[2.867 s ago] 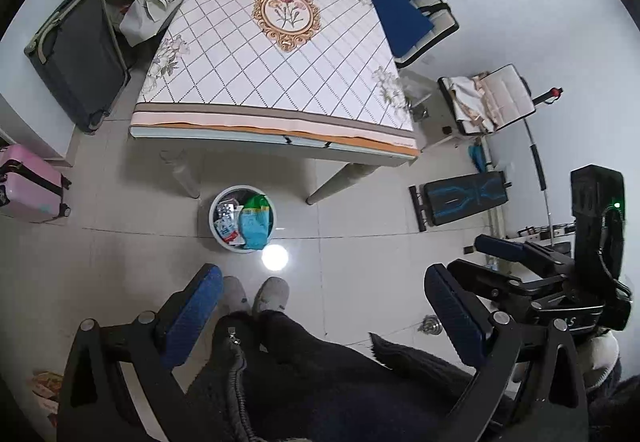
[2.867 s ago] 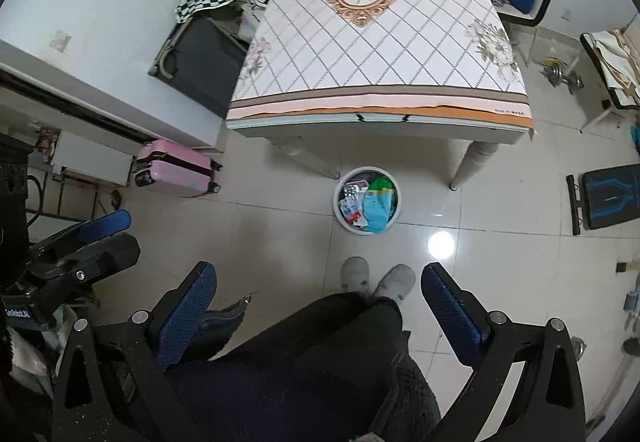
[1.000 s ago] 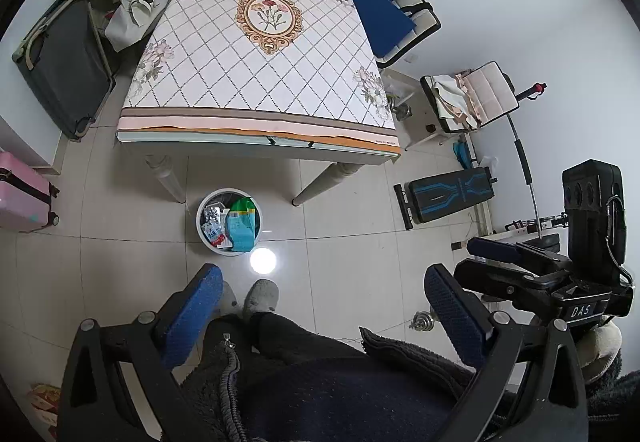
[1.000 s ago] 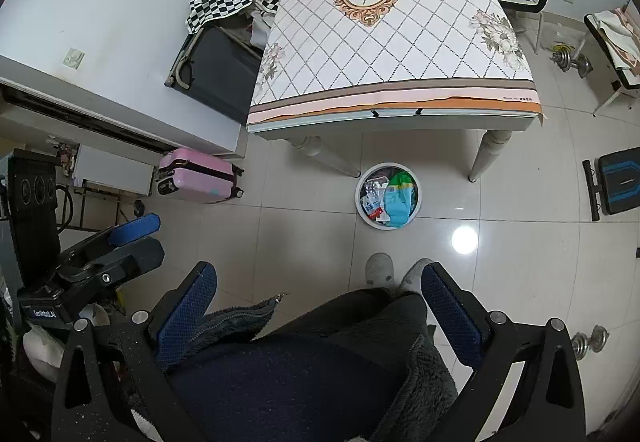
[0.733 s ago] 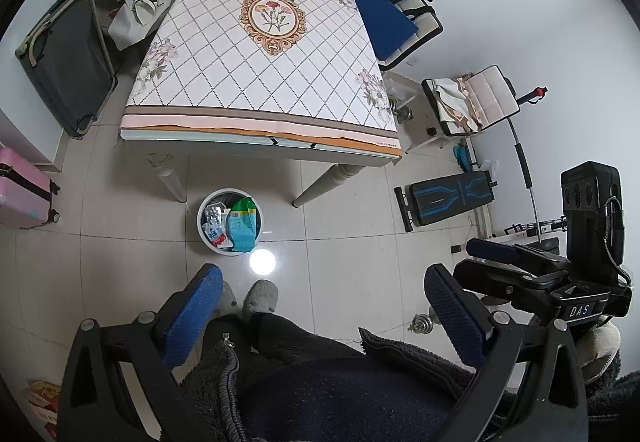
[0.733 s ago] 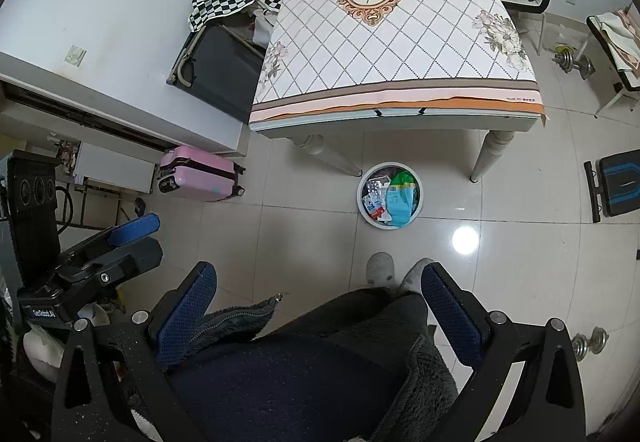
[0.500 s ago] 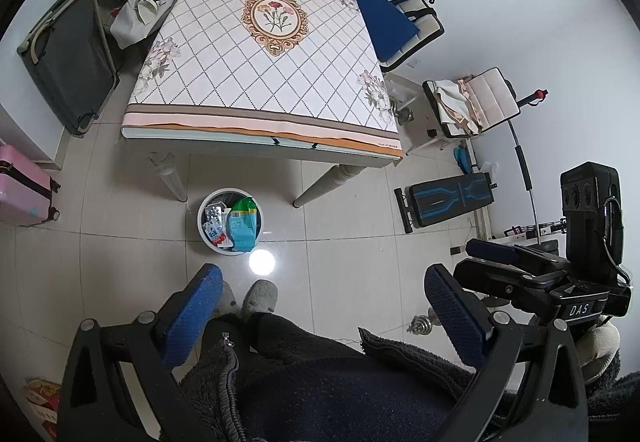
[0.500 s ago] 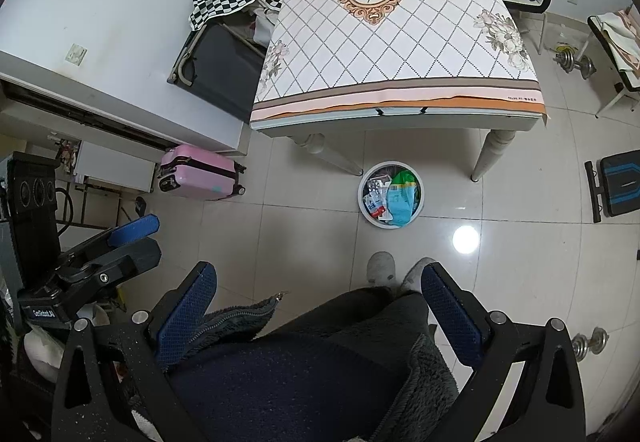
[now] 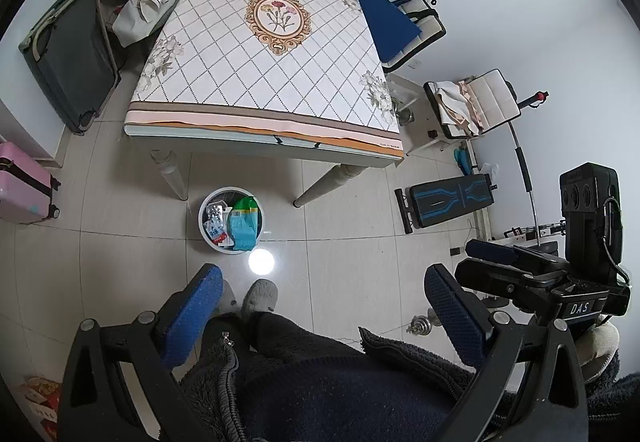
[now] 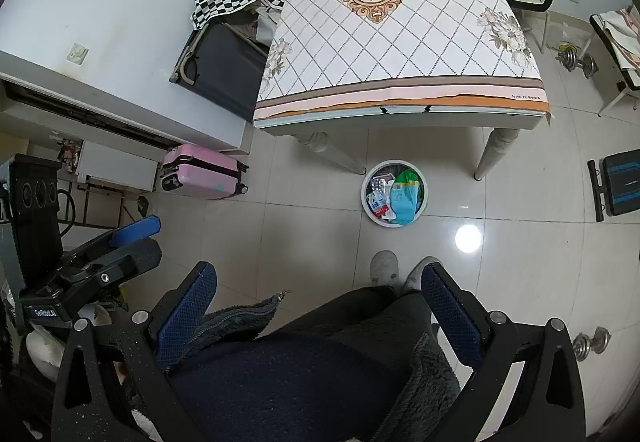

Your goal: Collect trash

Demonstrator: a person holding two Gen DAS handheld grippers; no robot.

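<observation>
- My left tongs (image 9: 320, 310) and right tongs (image 10: 316, 306) stay open, empty, held high.
- View barely shifts; bin (image 9: 208, 201) already holds wrappers, bench (image 9: 264, 57) looks cleared.

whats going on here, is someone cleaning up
A person stands on the tiled floor with a two-finger gripper in each hand. The left gripper and right gripper are both open and hold nothing. In front of their slippers, a white bin with wrappers and packets in it sits by the edge of the table. No loose trash shows on the cloth.
</observation>
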